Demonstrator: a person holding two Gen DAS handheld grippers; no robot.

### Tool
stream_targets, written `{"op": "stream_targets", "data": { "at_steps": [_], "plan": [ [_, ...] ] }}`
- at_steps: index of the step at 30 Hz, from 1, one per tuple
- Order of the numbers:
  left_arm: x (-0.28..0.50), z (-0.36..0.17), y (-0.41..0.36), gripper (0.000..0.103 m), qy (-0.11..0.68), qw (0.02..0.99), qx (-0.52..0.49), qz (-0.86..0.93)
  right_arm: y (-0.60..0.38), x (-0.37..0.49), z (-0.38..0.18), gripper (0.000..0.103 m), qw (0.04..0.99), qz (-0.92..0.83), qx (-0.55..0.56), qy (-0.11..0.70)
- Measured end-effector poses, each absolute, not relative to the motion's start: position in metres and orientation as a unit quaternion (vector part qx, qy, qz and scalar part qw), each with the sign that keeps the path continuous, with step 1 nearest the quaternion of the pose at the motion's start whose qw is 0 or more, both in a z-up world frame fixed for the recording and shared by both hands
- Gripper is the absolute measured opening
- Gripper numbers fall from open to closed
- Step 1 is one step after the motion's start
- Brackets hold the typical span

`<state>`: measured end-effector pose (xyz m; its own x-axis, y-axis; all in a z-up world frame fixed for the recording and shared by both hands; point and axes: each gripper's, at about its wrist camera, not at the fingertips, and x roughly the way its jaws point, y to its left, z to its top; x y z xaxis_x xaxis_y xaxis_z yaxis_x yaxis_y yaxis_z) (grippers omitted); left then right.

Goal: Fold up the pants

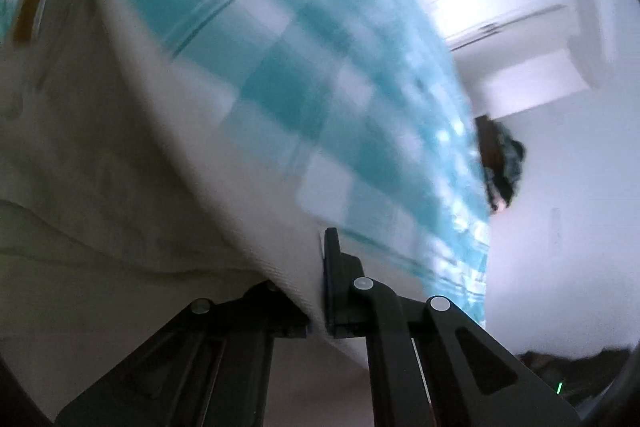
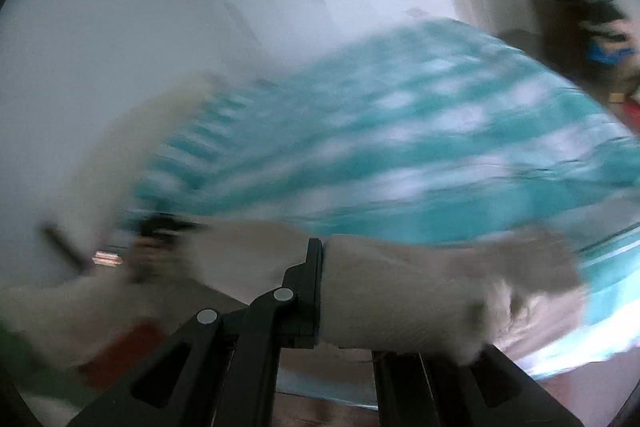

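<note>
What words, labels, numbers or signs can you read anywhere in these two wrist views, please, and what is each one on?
None can be read in either view.
The cream-white fabric pants carry an orange-brown patch near one edge, perhaps a label, too blurred to read.
The teal-and-white checked cloth shows only its pattern, smeared by motion.
The black grippers bear no visible markings.

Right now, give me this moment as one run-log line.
left gripper: shut on pants | right gripper: shut on pants | pants lifted over teal checked cover | views blurred
</note>
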<state>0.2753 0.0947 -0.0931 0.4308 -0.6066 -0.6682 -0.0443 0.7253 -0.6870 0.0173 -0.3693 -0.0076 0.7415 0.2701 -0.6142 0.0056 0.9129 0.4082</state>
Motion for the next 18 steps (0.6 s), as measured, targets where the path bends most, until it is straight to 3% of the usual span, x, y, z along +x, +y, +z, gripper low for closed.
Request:
{"op": "stream_targets", "data": {
  "at_steps": [2,5,8,10,14,18],
  "plan": [
    [0.258,-0.057,0.096,0.003,0.461,0.808,-0.311,-0.197,-0.386,0.047,-0.005,0.004,0.917,0.055,0.195,0.343],
    [0.216,-0.013,0.102,0.006,0.408,0.849,-0.266,-0.204,-0.399,0.06,0.034,0.004,0.934,0.09,0.221,0.266],
    [0.176,-0.033,0.103,0.007,0.43,0.852,-0.229,-0.192,-0.407,0.054,0.049,0.004,0.936,0.116,0.219,0.25],
    [0.156,-0.082,0.094,0.007,0.488,0.829,-0.204,-0.181,-0.415,0.046,0.025,0.004,0.922,0.111,0.23,0.291],
    [0.134,-0.165,0.074,0.006,0.577,0.782,-0.175,-0.157,-0.436,0.037,-0.094,0.005,0.848,0.028,0.277,0.452],
    [0.135,-0.155,0.066,0.004,0.563,0.794,-0.169,-0.156,-0.429,0.033,-0.152,0.009,0.816,-0.022,0.244,0.524]
  ]
}}
